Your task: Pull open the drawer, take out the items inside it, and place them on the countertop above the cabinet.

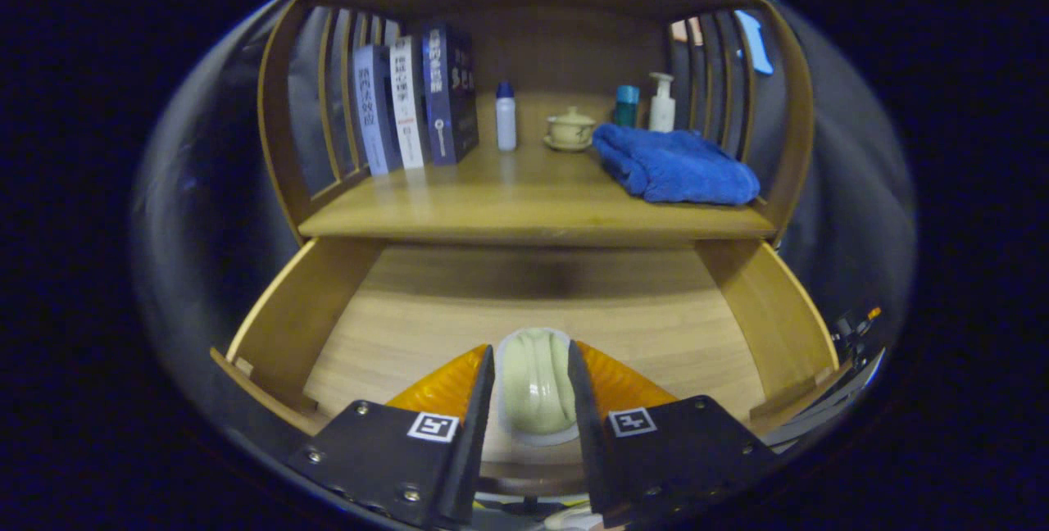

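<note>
Straddling a pale green ridged object (534, 379) in the open drawer (762, 310), the gripper (531, 383) seems to pinch it from both sides, though contact is hard to confirm. The countertop (524, 195) lies above and beyond the fingers.

Dim warm light, shadowed drawer back, fisheye bending, blurred edges

Matt pale wood drawer (287, 326) and countertop (492, 203), glossy pale green ribbed ceramic piece (534, 383) pinched between gripper (531, 388) fingers, orange translucent plastic pads (447, 388), matt black finger bodies, soft blue cloth towel (676, 166), glossy ceramic cup (571, 129), smooth plastic bottles (506, 115)
</note>
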### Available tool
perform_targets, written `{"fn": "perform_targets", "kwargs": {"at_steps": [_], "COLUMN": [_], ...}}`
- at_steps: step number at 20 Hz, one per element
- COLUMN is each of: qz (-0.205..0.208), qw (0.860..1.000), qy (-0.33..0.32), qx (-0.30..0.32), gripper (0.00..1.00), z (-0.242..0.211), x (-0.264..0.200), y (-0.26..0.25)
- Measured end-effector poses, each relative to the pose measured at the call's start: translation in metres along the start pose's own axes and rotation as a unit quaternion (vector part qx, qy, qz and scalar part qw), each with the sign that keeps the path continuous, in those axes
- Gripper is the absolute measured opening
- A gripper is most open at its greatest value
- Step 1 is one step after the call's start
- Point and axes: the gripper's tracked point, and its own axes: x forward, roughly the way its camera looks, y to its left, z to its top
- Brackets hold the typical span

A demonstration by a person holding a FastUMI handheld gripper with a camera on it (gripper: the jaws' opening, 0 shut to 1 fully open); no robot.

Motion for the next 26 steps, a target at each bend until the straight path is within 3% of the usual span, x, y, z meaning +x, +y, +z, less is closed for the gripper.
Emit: {"fn": "perform_targets", "kwargs": {"at_steps": [7, 8, 11, 13, 22, 26], "qz": [0.005, 0.003, -0.018, -0.015, -0.022, -0.015], "qw": [0.994, 0.996, 0.998, 0.999, 0.994, 0.99], "qy": [0.105, 0.094, 0.067, 0.036, -0.102, -0.137], "qx": [-0.009, -0.006, -0.008, -0.01, -0.002, 0.01], "gripper": [0.52, 0.21, 0.24, 0.12, 0.12, 0.12], "z": [-0.032, -0.027, -0.016, -0.003, 0.089, 0.134], "x": [0.028, 0.034, 0.027, 0.024, -0.029, -0.02], "y": [-0.004, -0.005, -0.017, -0.013, -0.001, 0.002]}}
